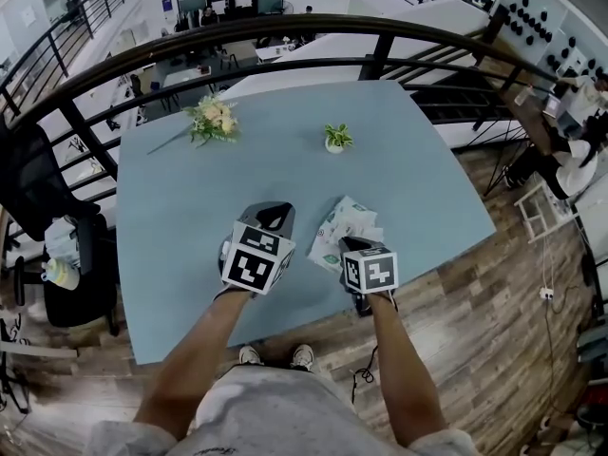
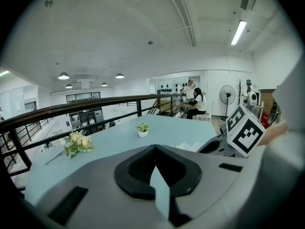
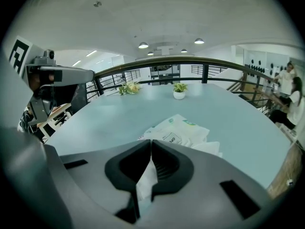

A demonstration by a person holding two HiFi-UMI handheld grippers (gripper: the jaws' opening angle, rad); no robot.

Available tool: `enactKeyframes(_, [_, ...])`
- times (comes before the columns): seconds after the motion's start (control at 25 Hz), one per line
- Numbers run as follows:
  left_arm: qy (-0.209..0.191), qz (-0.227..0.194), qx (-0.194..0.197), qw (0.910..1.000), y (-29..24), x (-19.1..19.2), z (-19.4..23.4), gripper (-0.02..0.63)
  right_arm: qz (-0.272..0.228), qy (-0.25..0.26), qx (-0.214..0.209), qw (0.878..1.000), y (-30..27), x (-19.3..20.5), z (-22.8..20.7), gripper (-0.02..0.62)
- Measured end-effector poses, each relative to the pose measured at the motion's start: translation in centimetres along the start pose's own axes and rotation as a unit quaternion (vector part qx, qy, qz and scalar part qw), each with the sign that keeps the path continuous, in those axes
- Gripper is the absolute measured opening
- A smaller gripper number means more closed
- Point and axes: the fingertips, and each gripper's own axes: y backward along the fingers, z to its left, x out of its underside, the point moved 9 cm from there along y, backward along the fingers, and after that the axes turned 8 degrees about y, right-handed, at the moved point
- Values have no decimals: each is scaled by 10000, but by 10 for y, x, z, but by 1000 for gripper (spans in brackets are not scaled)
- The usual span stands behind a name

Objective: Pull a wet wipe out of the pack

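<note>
Pack: wet wipe pack lies flat on the blue table, lower centre of the head view.
Wipe: we see a white wet wipe in the slit between the right jaws.
Right gripper: jaws pressed together on that wipe, at the pack's near edge.
Left gripper: jaws together, nothing held, just left of the pack.
Beyond: small potted plant and flower bouquet, upper part of the table.

Bright, even overhead light; heavy fisheye edges.
</note>
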Motion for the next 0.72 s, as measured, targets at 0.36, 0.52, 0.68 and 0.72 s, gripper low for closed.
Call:
enactKeyframes(0.36, [-27,1,81,10000,-3,0,-5,-6,5,-61,5,10000,1,1,-1,9])
enactKeyframes(0.52, [-32,-4,86,10000,-2,-1,-7,-6,-24,-40,54,10000,4,0,-2,9])
enactKeyframes(0.68, [-58,-24,130,9999,-3,-4,-10,-6,-81,-111,102,9999,9,0,-4,9])
enactKeyframes(0.72, [-64,-27,143,9999,-3,-4,-11,-6,-95,-122,113,9998,10,-1,-4,9])
